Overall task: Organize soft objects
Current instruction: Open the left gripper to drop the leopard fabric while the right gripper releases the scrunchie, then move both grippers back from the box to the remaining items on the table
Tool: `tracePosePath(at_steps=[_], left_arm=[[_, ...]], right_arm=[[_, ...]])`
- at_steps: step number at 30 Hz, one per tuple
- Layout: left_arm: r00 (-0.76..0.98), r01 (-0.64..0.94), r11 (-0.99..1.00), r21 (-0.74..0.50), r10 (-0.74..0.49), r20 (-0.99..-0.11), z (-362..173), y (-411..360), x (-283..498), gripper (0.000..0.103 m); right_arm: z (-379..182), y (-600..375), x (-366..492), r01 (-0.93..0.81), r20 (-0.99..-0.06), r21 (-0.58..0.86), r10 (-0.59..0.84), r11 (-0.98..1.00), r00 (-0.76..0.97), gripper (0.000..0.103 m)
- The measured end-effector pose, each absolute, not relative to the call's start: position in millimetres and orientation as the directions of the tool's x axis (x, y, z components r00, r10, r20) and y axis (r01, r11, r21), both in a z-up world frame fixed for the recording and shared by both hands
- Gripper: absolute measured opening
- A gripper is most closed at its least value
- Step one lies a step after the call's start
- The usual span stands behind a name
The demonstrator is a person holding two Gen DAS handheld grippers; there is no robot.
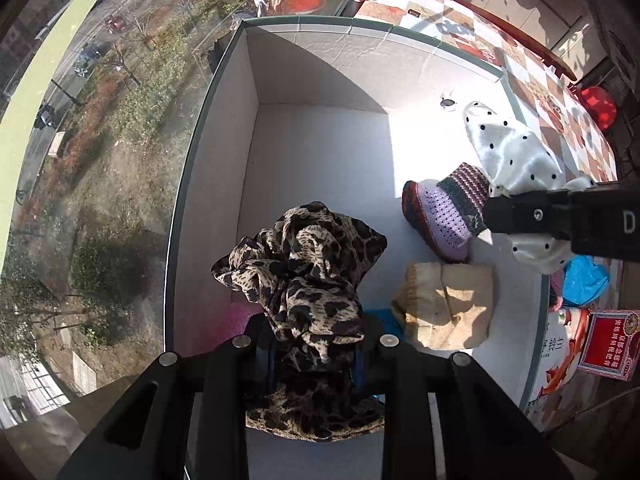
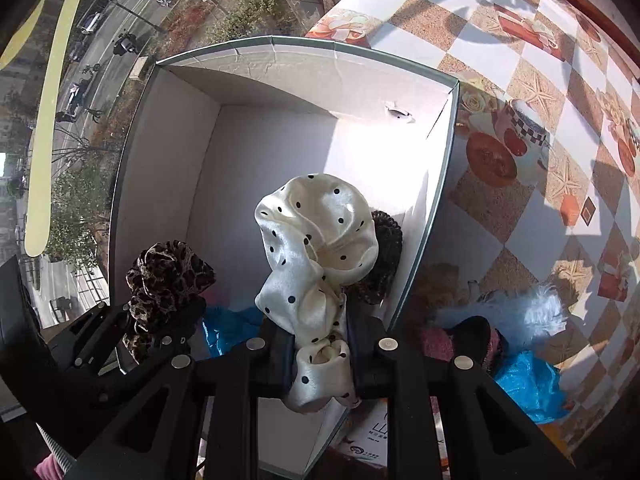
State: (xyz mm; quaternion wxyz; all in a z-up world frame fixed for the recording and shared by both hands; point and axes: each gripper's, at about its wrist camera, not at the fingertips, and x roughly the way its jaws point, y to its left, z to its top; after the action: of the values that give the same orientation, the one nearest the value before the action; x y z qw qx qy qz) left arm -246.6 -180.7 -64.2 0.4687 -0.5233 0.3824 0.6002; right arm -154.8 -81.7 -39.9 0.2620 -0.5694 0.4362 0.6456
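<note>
Currently, the left gripper (image 1: 316,354) is clamped on a leopard-print scarf (image 1: 308,276), a thin, crumpled fabric in tan, brown and black that bunches above the jaws and hangs below them. It is held over the white box (image 1: 320,152), near the 6 o'clock edge of the box floor in the left wrist view.

The right gripper (image 2: 320,354) is clamped on a polka-dot scarf (image 2: 316,248), a glossy cream satin with small black dots, gathered into loose folds. This scarf sits over the box's right side, at 3 o'clock in the left wrist view.

Inside the box, a knitted hat (image 1: 444,212) with lilac crown and dark striped brim lies at 3 o'clock, partly under the polka-dot scarf. A beige knitted item (image 1: 448,308), folded, lies just beside the hat at 4 o'clock. Blue fabric (image 2: 228,328) shows on the floor by the near wall.

The box stands on a checked tablecloth (image 2: 520,152). Outside the box's right wall, further blue material (image 2: 528,384) and a pale fluffy item (image 2: 520,312) lie on the cloth.
</note>
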Motion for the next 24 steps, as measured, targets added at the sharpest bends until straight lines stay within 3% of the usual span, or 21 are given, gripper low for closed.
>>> tracePosePath(at_steps=[12,14,15,16,17,18,20,23,24], left_arm=[[-0.030,-0.969,-0.246,-0.013,0.173,-0.984,-47.5,-192.4,-238.0,0.031],[-0.027,-0.970,-0.242,-0.017,0.177,-0.984,-45.6,-191.1,-236.3,0.039],[-0.022,-0.971,-0.239,-0.023,0.183,-0.983,-43.9,-192.0,-235.1,0.050],[-0.017,-0.971,-0.236,-0.030,0.195,-0.981,-41.3,-193.4,-234.2,0.065],[-0.014,-0.971,-0.235,-0.038,0.219,-0.976,-37.1,-195.4,-233.6,0.072],[-0.015,-0.970,-0.237,-0.046,0.252,-0.968,-31.5,-197.3,-232.8,0.086],[-0.008,-0.968,-0.243,-0.068,0.298,-0.954,-22.0,-202.0,-232.8,0.103],[0.033,-0.955,-0.266,-0.132,0.346,-0.937,-14.0,-206.5,-236.4,0.103],[0.047,-0.952,-0.268,-0.150,0.355,-0.934,-11.6,-206.7,-237.2,0.103]], right_arm=[[-12.0,-86.2,-166.0,-0.805,-0.961,0.273,-0.112,-0.527,-0.253,0.022],[-10.3,-88.3,-164.2,-0.801,-0.958,0.281,-0.111,-0.529,-0.263,0.022],[-13.3,-87.8,-165.0,-0.797,-0.958,0.282,-0.109,-0.533,-0.266,0.023],[-10.3,-88.4,-163.7,-0.795,-0.957,0.285,-0.107,-0.536,-0.271,0.028],[-7.9,-88.3,-162.1,-0.793,-0.956,0.285,-0.103,-0.538,-0.274,0.039],[-3.2,-90.6,-158.3,-0.793,-0.954,0.289,-0.097,-0.536,-0.282,0.048],[1.8,-88.0,-155.1,-0.796,-0.948,0.303,-0.086,-0.523,-0.305,0.075],[9.1,-83.7,-148.1,-0.808,-0.940,0.326,-0.078,-0.490,-0.331,0.102],[13.5,-81.8,-144.1,-0.812,-0.936,0.338,-0.077,-0.476,-0.345,0.102]])
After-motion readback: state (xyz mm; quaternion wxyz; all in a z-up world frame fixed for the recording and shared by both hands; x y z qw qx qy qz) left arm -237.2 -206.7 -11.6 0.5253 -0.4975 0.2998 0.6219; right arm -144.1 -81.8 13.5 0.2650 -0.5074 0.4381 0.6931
